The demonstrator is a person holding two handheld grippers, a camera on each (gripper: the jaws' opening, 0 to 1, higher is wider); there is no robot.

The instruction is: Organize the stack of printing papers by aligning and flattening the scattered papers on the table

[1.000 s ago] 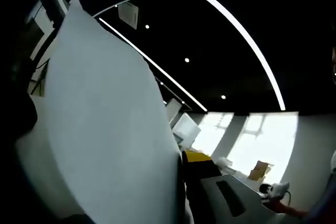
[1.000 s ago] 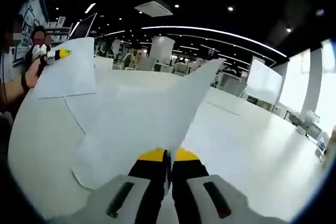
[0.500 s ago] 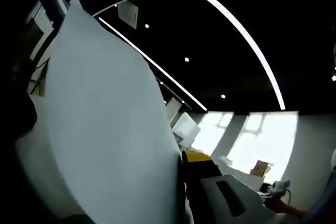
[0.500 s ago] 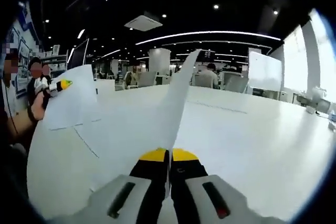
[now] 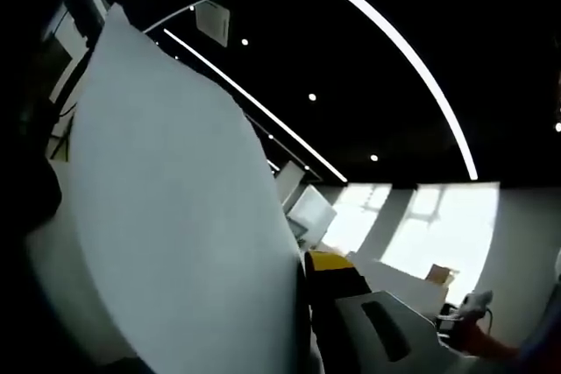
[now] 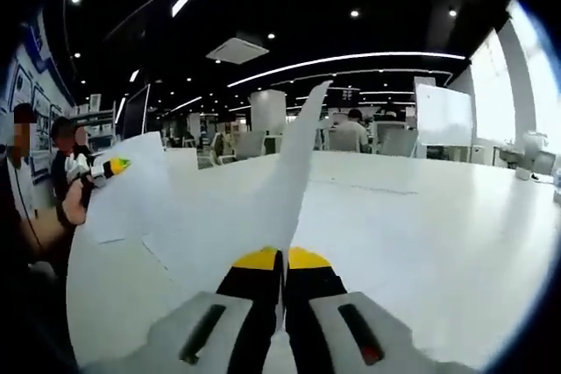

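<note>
White printing paper [image 6: 228,216] lies spread on the white table [image 6: 421,234] as overlapping sheets. My right gripper [image 6: 283,256] is shut on the near edge of one sheet, whose corner [image 6: 314,116] curls up into a tall point. At the left, my left gripper [image 6: 110,166], yellow-tipped and held by a hand [image 6: 74,208], pinches another raised sheet [image 6: 131,190]. In the left gripper view that sheet [image 5: 175,216] stands upright and hides one jaw. The left gripper [image 5: 305,262] is shut on its edge, beside the other yellow-tipped jaw.
People sit at desks beyond the table's far edge [image 6: 353,133], beside a white board panel [image 6: 443,116]. Another person stands at the left [image 6: 26,181]. Bright windows [image 5: 421,234] and a brown box [image 5: 436,274] are in the left gripper view.
The right gripper view has swung and levelled, and the pinched sheet's corner now stands taller and narrower. In the left gripper view the held sheet has barely shifted.
</note>
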